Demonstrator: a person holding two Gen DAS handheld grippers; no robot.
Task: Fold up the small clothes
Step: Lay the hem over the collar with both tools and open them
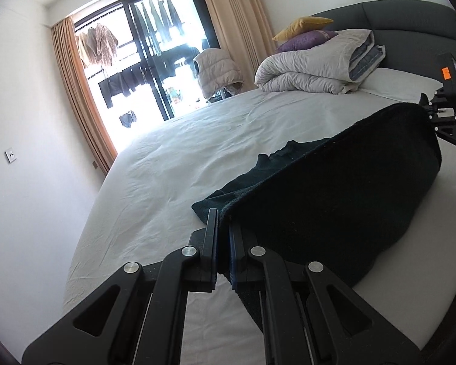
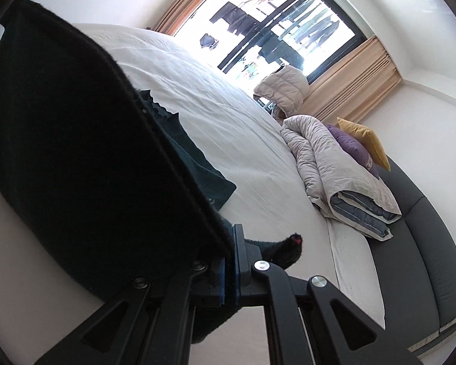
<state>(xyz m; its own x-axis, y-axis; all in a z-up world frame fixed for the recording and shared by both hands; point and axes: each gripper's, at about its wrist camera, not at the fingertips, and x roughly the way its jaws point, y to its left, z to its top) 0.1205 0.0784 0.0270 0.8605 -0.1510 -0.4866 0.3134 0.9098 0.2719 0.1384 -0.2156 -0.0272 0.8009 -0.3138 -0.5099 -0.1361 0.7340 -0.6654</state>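
Observation:
A dark green, fuzzy garment (image 1: pixel 334 194) is stretched between my two grippers above the white bed sheet (image 1: pixel 197 152). My left gripper (image 1: pixel 222 222) is shut on one corner of its raised edge. At the far right of the left wrist view the right gripper's body (image 1: pixel 450 115) holds the opposite corner. In the right wrist view the same garment (image 2: pixel 85 158) fills the left side, and my right gripper (image 2: pixel 231 237) is shut on its corner. A lower layer of the garment (image 2: pixel 203 176) lies on the sheet (image 2: pixel 222 115) beyond the raised edge.
A folded grey quilt (image 1: pixel 319 67) with a purple pillow (image 1: pixel 307 39) and a yellow pillow (image 1: pixel 301 26) sits by the dark headboard (image 1: pixel 410 21). A puffy vest (image 1: pixel 215 70) hangs past the bed, before the window (image 1: pixel 155 60) and curtains.

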